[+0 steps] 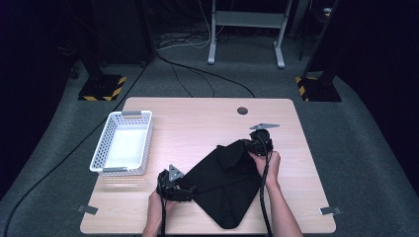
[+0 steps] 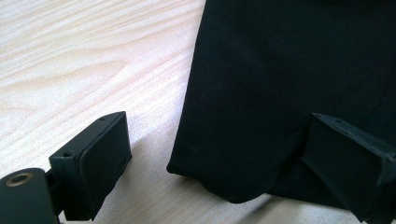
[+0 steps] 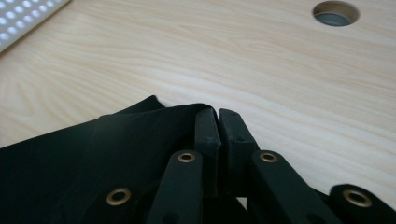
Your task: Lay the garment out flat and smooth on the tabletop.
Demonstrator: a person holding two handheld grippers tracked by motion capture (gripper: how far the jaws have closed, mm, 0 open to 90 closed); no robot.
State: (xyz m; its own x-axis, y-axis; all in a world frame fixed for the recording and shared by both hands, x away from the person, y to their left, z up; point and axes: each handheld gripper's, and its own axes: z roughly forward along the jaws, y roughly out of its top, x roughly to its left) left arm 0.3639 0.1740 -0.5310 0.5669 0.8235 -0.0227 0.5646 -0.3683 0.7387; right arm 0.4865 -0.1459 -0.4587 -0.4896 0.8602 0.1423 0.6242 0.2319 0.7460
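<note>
Pale wooden table [image 1: 197, 118], black cloth [image 1: 225, 180] spread near its front edge. Left gripper [image 1: 184, 191] reaches in low, fingers [image 2: 100, 161] wide apart straddling the cloth's corner; right gripper [image 1: 253, 144], fingers pinched on the far edge.

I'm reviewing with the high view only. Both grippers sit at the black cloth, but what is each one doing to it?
Observer: The right gripper has its fingers pressed together on an edge of the black cloth.
Operator: And the left one?
Observer: The left gripper is open, with the cloth's corner lying on the table between its fingers, not pinched.
Operator: Anything else near the right gripper?
Observer: Bare wood lies ahead of it, then the round cable hole and a corner of the white basket.
</note>
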